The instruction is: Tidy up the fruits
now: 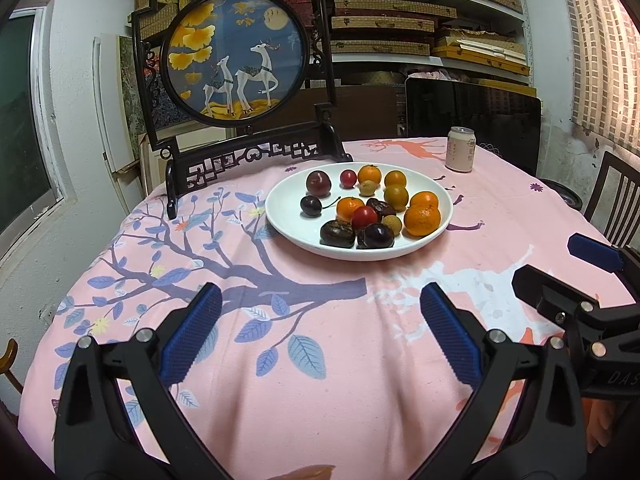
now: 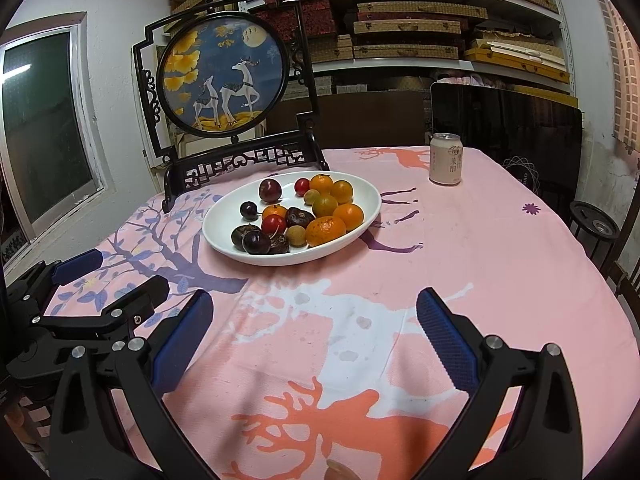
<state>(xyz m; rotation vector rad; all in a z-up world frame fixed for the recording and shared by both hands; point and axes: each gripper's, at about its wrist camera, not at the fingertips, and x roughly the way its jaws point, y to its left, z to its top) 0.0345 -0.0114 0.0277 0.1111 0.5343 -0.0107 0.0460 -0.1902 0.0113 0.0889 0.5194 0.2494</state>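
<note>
Fruits [image 1: 372, 208] beyond both hand-held grippers [image 1: 320, 320].

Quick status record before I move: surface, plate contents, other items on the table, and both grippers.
surface: table with a pink printed cloth
plate: white plate, holding all the fruit
fruit: oranges, a red cherry tomato, dark plums, small tan longans, mixed together
other items: drink can behind the plate to the right; framed deer screen behind it to the left
left gripper: open, empty, over the cloth, short of the plate
right gripper: open, empty, over the cloth, short of the plate
</note>
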